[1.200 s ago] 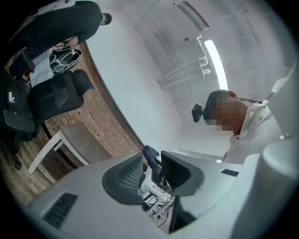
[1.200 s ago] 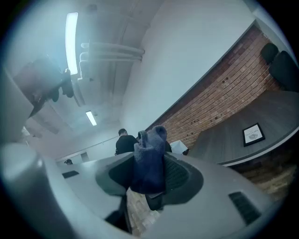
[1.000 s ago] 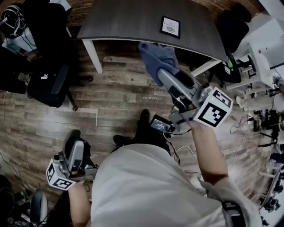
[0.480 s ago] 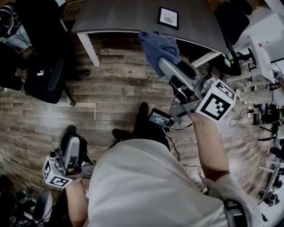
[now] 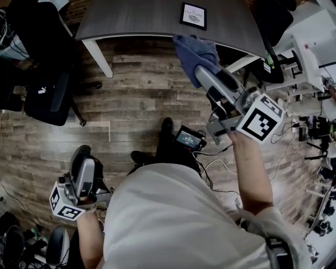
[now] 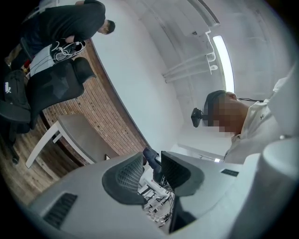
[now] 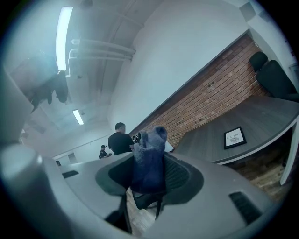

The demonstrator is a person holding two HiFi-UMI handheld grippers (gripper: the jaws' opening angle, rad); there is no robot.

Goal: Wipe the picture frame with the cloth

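Overhead, the right gripper (image 5: 201, 73) is held out toward the bench (image 5: 136, 21), where the picture frame (image 5: 193, 15) lies flat; the left gripper (image 5: 83, 157) hangs low. Left gripper view: its 2 fingers stand apart, nothing between. Right gripper view: fingers clenched on the blue cloth (image 7: 148, 158).

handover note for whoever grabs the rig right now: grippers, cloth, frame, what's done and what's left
Right hand-held gripper: shut on the blue cloth, held in the air by the table's front edge.
Left hand-held gripper: open, empty, low at the person's side.
Picture frame: lies on the table beyond the cloth, not touched by it.
Done: cloth in grip.
Left: bring the cloth onto the frame and wipe it.
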